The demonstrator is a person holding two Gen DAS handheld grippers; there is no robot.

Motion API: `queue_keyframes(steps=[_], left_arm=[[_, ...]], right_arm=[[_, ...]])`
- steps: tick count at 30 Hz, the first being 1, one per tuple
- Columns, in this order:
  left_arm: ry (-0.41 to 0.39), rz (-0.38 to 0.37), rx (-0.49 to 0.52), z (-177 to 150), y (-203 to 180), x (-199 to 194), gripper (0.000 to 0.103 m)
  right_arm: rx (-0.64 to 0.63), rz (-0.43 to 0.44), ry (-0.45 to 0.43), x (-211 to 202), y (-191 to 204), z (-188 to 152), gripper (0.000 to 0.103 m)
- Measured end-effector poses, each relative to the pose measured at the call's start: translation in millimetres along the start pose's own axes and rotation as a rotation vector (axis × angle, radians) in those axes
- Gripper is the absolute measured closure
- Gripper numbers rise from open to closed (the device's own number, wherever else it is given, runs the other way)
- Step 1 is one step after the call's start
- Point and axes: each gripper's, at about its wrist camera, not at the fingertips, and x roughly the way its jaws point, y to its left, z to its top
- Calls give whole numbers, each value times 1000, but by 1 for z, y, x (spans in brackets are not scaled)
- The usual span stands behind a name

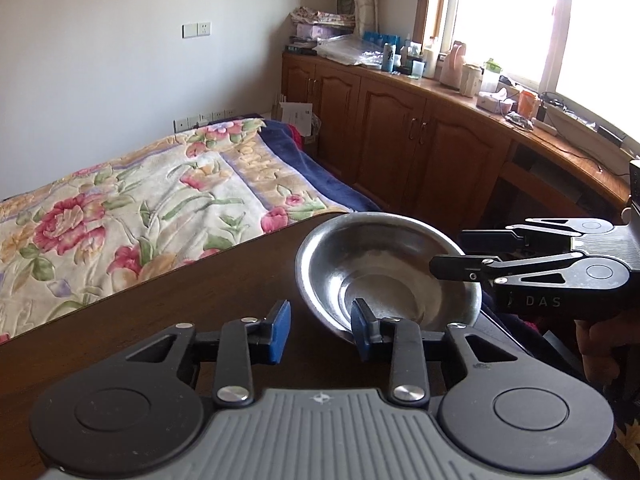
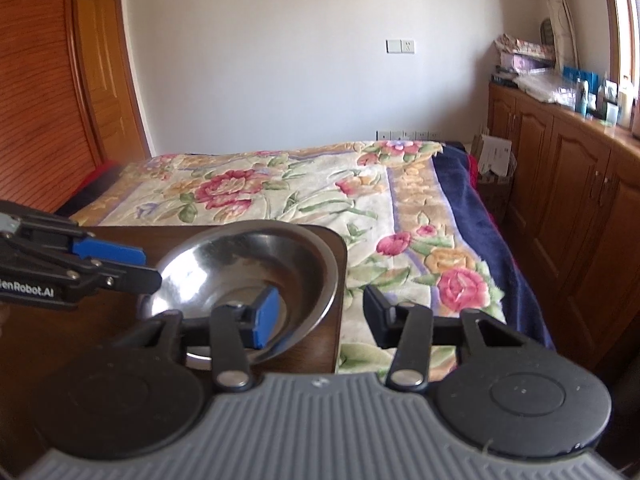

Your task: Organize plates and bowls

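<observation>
One metal bowl (image 1: 384, 268) is all the dishware I can spot here, sitting on the dark wooden desk (image 1: 200, 300) right at its far corner, close to the edge that faces the flowery bed (image 1: 140, 208). No plates, no second bowl, no stack or rack anywhere in either view, so it's hard to say what "organized" is supposed to look like yet.

The left claw (image 1: 320, 330) is spread wide with nothing between its blue pads, parked just in front of the bowl's near rim. Its right-hand finger sits over the rim in the picture, but I can't tell if it actually touches. The right claw (image 2: 320, 316) is wide apart too and holding nothing. From its own camera, one finger hangs over the inside of the bowl and the other lines up past the desk edge, over the bed, so the bowl wall sits roughly between the jaws. Looks like it's set up to pinch the rim, just not clamped down.

My read: the bowl is still loose and ungrabbed, so pretty much everything is left, meaning grip it, carry it, and set it wherever the rest of the dishes are, which is somewhere out of frame.
</observation>
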Motion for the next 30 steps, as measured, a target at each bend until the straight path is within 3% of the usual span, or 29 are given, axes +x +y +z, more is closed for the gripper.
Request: queue_keyframes(steps=[5,11,21,30], left_arm=[[18,-29,-62,1,4,8,70],[39,-33,-70,2,2,13,78],[13,-13,-72,7,4,-6,83],[-58,-23,-67,10,2,-58,83]], right_arm=[[54,32,13,4,-3,-1,58],[82,71,31,6,0,-4,78],[75,76,11,-8,10,2,82],[62,93,-34,-39,28,16,82]])
